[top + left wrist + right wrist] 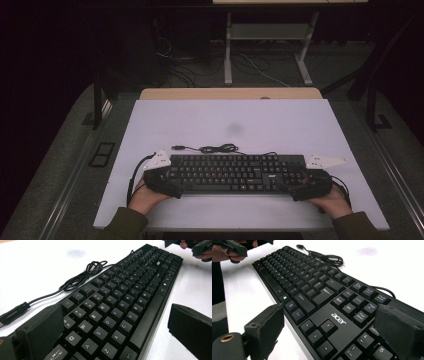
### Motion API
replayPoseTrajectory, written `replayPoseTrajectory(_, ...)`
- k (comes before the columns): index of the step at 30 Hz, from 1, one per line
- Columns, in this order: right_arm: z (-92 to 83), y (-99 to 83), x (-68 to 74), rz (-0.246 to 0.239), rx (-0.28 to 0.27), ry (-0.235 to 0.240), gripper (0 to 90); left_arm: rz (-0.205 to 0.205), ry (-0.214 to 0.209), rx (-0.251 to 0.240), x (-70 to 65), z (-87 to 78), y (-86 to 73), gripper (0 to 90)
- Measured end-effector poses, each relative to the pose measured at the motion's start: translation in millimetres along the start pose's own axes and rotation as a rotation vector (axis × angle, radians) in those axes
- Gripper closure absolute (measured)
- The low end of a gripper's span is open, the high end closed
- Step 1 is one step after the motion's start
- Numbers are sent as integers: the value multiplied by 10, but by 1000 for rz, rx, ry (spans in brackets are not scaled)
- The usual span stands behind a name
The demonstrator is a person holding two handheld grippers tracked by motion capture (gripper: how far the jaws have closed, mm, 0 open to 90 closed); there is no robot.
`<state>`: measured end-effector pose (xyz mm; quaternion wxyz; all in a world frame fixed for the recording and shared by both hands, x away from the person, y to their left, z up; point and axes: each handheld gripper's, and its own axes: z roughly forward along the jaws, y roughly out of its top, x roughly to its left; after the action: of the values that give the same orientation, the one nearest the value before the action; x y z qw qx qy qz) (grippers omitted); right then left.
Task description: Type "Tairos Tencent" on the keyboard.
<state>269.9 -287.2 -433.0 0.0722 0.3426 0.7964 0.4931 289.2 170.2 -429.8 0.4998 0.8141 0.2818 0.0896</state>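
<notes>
Keyboard (235, 172) lies flat near the table's (280, 125) front edge, its cable (215, 148) coiled just behind. I have the left gripper (117, 322) spread across its left end and the right gripper (332, 330) spread across its right end; neither pinches it.

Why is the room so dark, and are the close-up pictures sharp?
High view: light falls on the white table, the surroundings stay dim. Left gripper view: near keyboard keys are crisp, the far end softens. Right gripper view: the acer logo reads clearly, its jaws blur.
</notes>
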Motion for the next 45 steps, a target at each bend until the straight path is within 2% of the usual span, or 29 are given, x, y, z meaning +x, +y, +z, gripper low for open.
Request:
replayPoseTrajectory(7,6,17,-12,6,-8,15,92,-16,11,-18,9,-16,10,0)
replayPoseTrajectory(26,109,170,78,-6,-9,71,97,-11,16,-13,-18,-53,-2,0)
replayPoseTrajectory(41,195,228,75,27,-9,85,96,-11,9,-11,-29,-22,-2,0)
replayPoseTrajectory(43,201,232,85,18,-21,64,96,-9,8,-7,-29,-17,-1,0)
replayPoseTrajectory(45,205,236,86,20,-22,65,96,-9,7,-6,-28,-13,-2,0)
